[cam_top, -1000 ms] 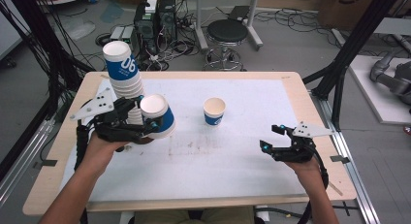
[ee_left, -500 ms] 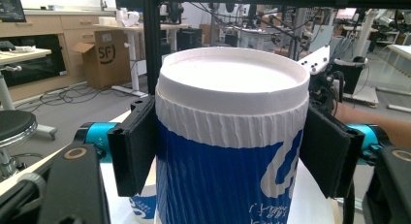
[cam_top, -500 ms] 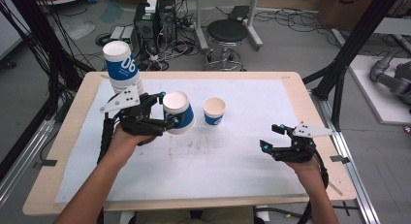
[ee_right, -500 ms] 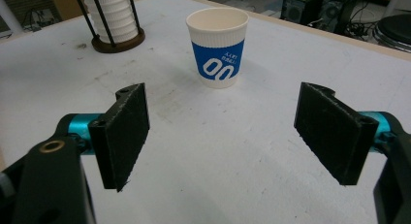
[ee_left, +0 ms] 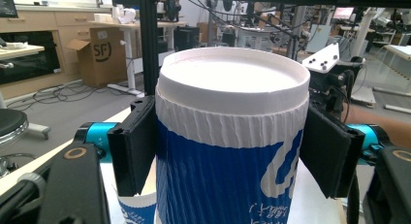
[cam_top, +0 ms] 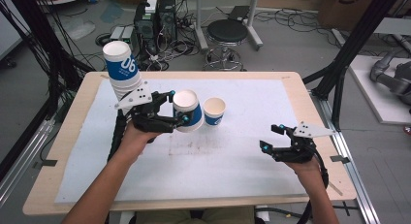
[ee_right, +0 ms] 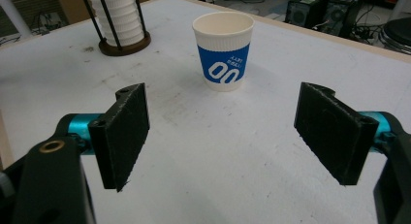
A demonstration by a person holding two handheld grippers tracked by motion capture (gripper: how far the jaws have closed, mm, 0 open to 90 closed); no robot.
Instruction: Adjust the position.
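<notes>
The held cup (cam_top: 188,110) and the standing cup (cam_top: 213,111) are white with blue bands and white lettering.

Left gripper (cam_top: 183,109): clamped on a blue-and-white paper cup (cam_top: 188,110), carried above the table's (cam_top: 97,180) far-left part.
Held cup: upside down, just left of the standing cup (cam_top: 213,111), near it.
Standing cup: upright, mouth up, around the middle of the far half.
Cup stack (cam_top: 123,71): tall, tilted, near the far-left corner, behind the left gripper.
Right gripper (cam_top: 272,137): jaws apart, nothing between them, near the right edge.
</notes>
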